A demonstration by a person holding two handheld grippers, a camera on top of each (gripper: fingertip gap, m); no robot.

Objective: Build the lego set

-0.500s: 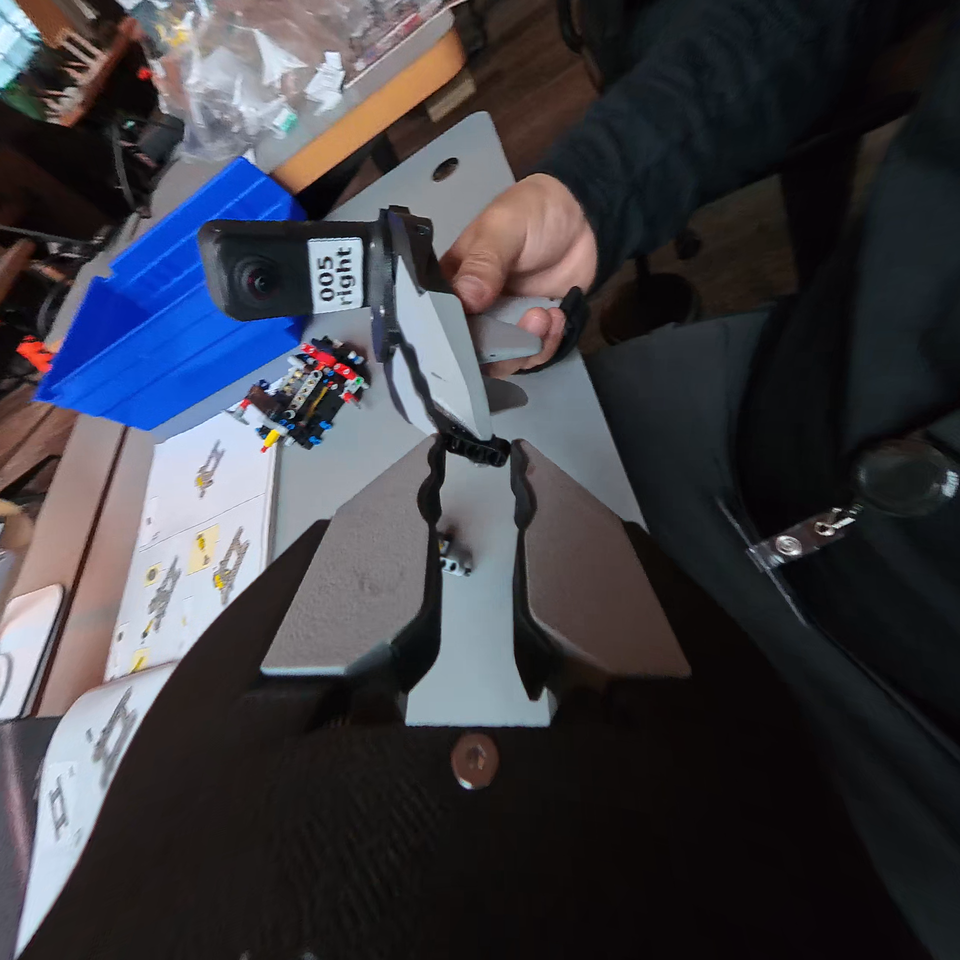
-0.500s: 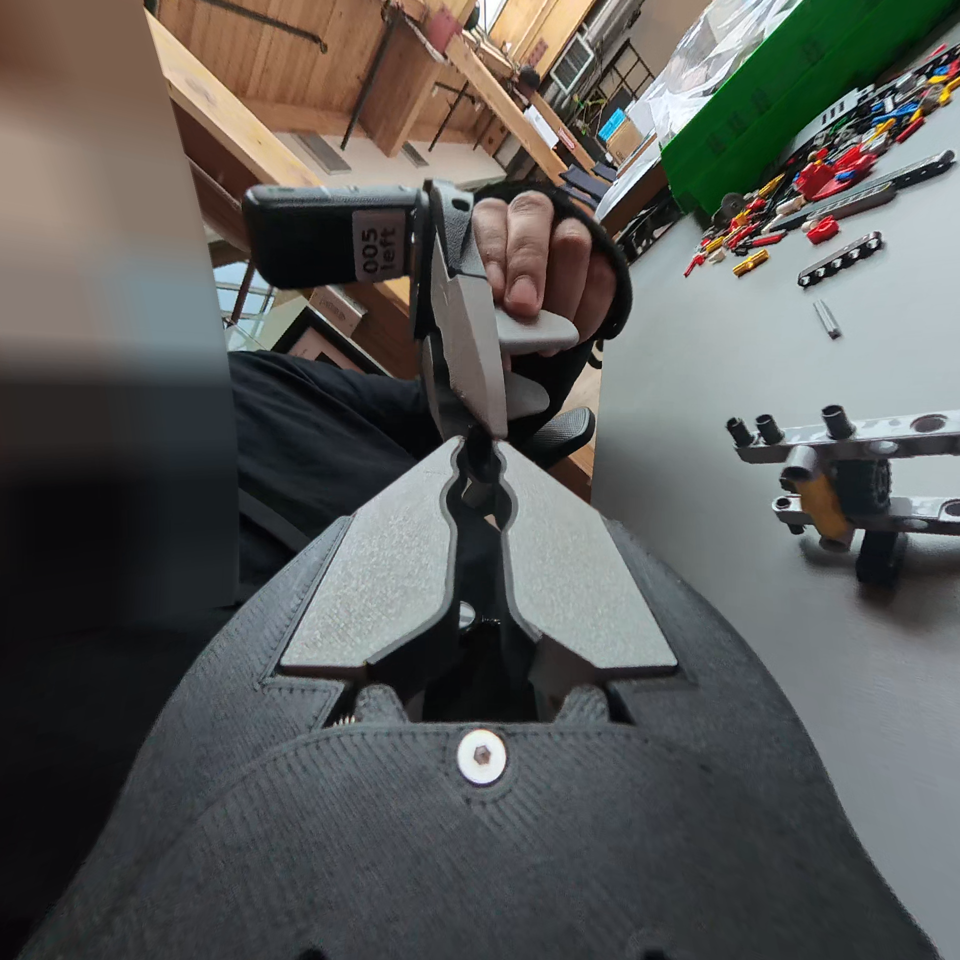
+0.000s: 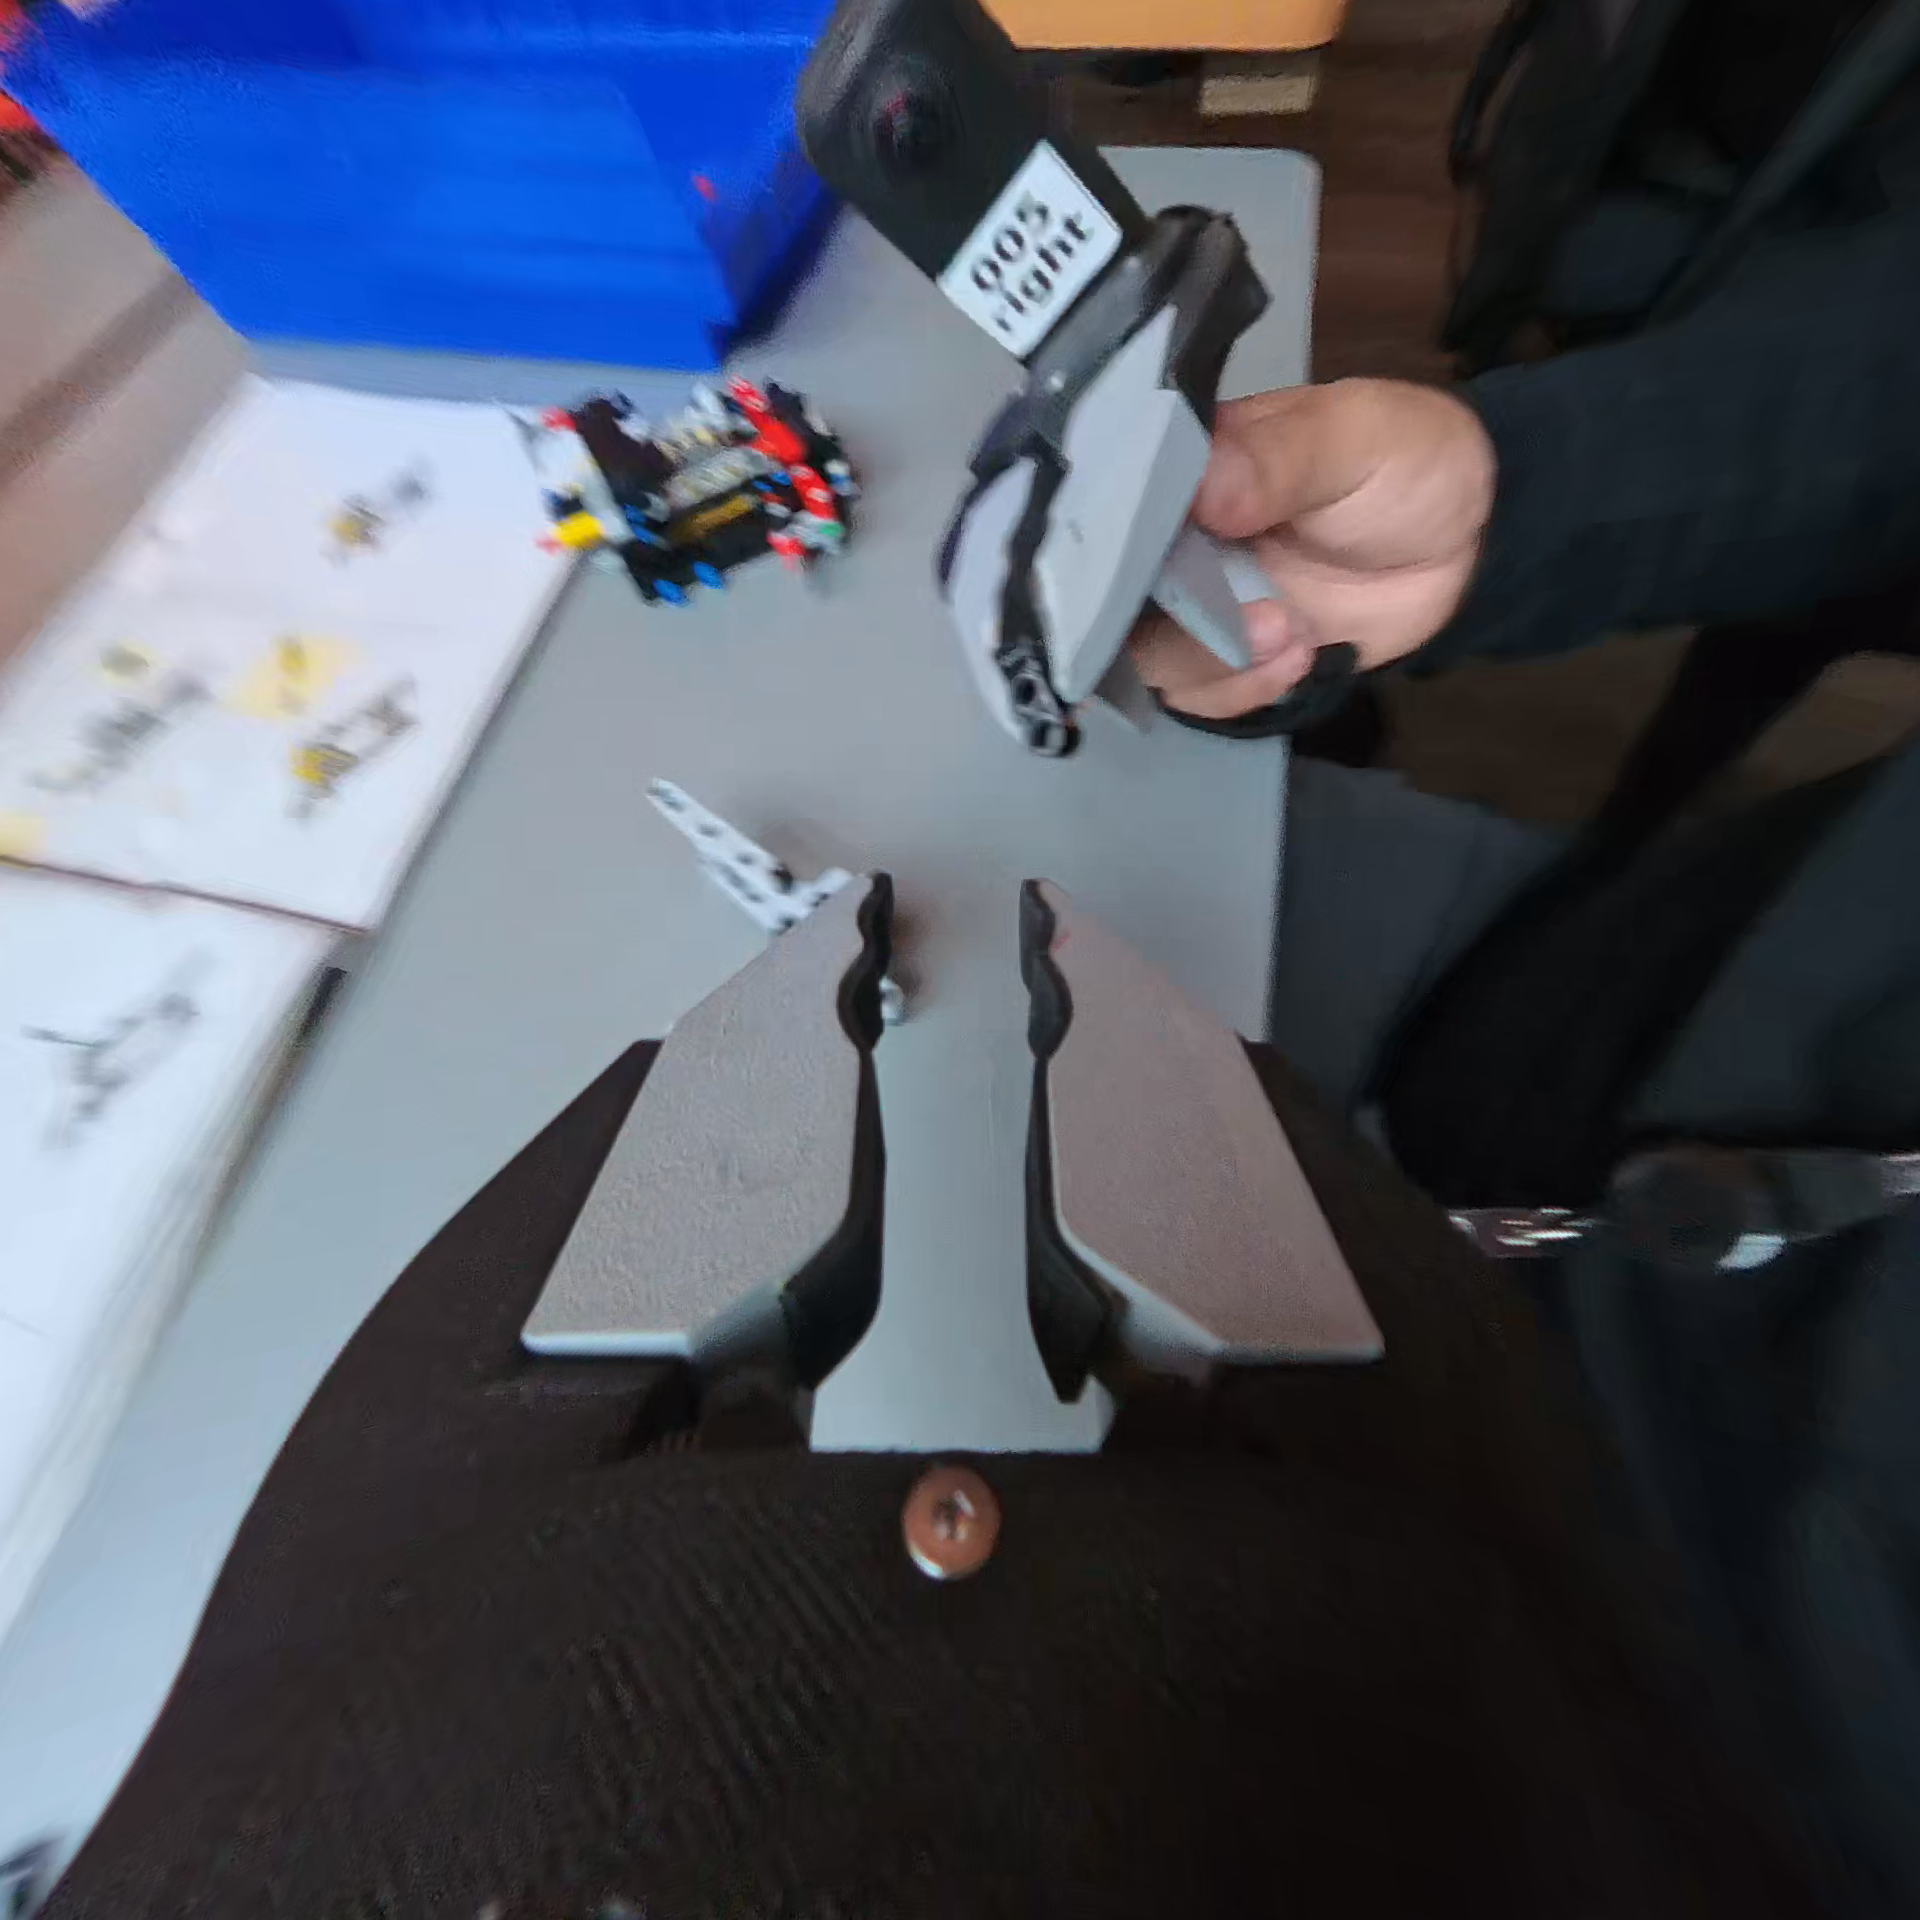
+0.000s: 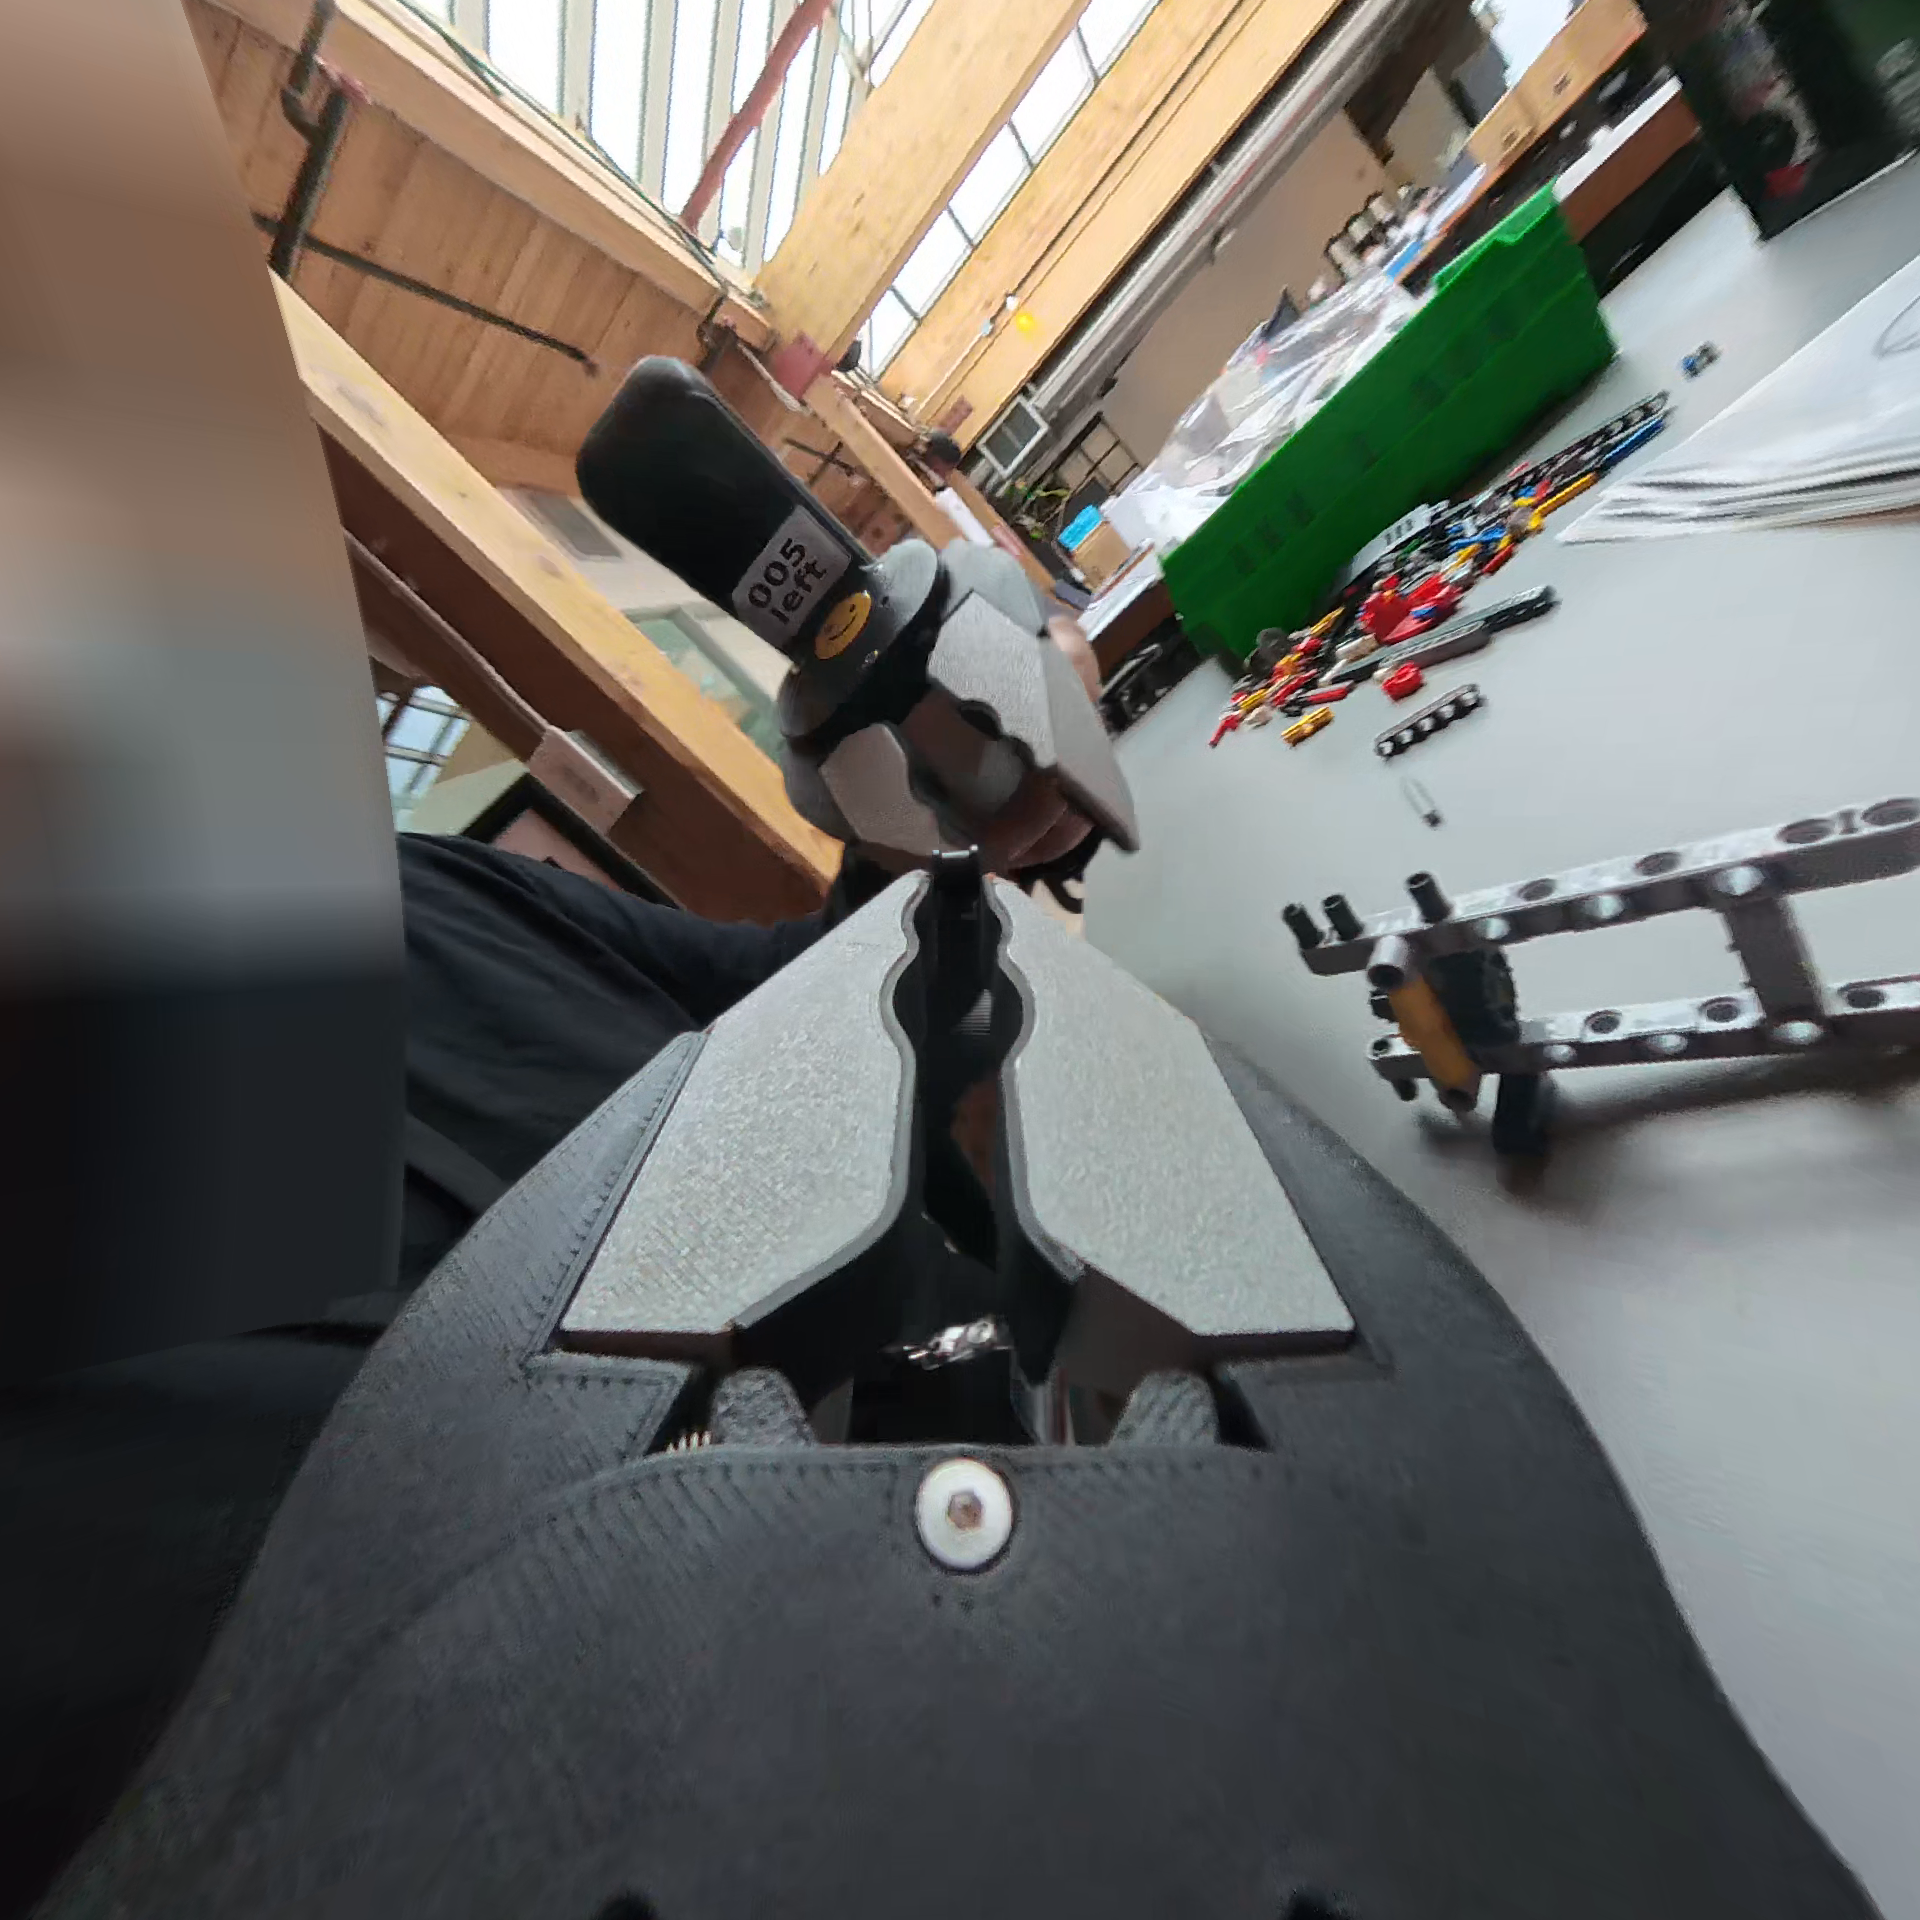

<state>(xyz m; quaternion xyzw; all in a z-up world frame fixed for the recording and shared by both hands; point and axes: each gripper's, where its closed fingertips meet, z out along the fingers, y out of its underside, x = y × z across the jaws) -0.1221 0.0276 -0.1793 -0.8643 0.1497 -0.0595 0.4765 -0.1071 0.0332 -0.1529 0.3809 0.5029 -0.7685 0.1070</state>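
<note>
Left wrist view: the left gripper [image 3: 954, 906] has its fingers spread with nothing between them, over the grey table [image 3: 644, 987]. A light grey beam [image 3: 727, 857] lies on the table just beyond the left finger, partly hidden by it. Farther off and to the right, the right gripper [image 3: 1034, 698] is held in a hand [image 3: 1340, 530], its fingers pressed together on a small black lego piece [image 3: 1039, 707] that sticks out at the tips. Far left of it sits a clump of mixed lego pieces [image 3: 717, 488], with open instruction pages [image 3: 260, 644] on the left and a blue bin [image 3: 416, 156] beyond.

In the right wrist view the black piece stands upright between the closed fingers. To the right on the table lies a grey lego frame [image 4: 1621, 966] with a yellow part, and farther away loose pieces [image 4: 1392, 634] before a green bin [image 4: 1403, 436].
</note>
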